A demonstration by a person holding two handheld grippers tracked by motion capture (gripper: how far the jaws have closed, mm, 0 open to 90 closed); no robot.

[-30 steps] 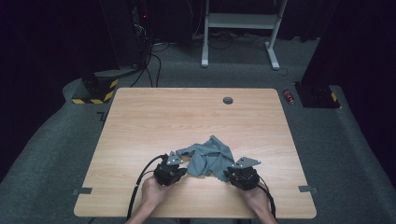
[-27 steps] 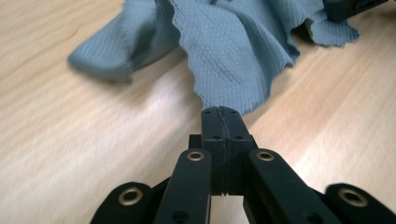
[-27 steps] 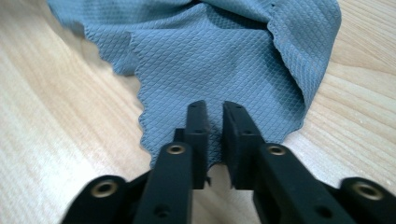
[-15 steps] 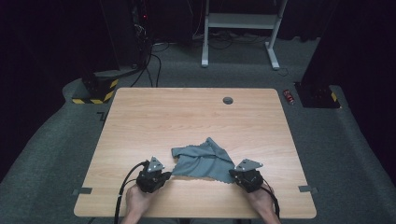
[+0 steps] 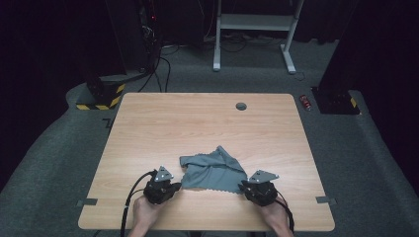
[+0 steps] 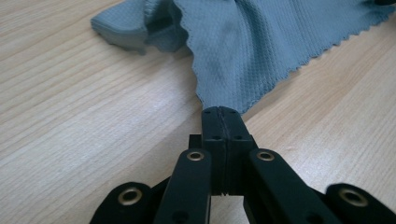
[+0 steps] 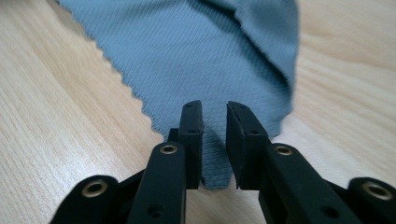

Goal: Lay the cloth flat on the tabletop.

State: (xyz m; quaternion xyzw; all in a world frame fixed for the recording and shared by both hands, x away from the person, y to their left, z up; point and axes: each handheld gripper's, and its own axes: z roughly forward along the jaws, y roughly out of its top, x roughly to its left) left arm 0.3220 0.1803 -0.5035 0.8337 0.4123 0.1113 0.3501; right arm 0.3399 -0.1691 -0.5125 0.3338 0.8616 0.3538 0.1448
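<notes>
A grey-blue cloth (image 5: 213,170) with a zigzag hem lies partly spread on the wooden table (image 5: 197,118), near the front edge. My left gripper (image 5: 177,186) is at its near left corner. In the left gripper view the jaws (image 6: 223,114) are shut on that corner of the cloth (image 6: 261,51), which is bunched into a fold farther off. My right gripper (image 5: 245,186) is at the near right corner. In the right gripper view its jaws (image 7: 215,109) have just been opening and stand slightly apart, with the cloth (image 7: 196,51) corner lying loose between them.
A round dark grommet (image 5: 241,106) sits near the table's far edge. On the carpet beyond are a white frame (image 5: 252,22), a black-and-yellow striped base (image 5: 101,96) with cables, and a small red object (image 5: 306,101). Bare wood surrounds the cloth.
My left gripper has moved left with the cloth corner and drawn the cloth wider and flatter. The right gripper has stayed at the right corner.
</notes>
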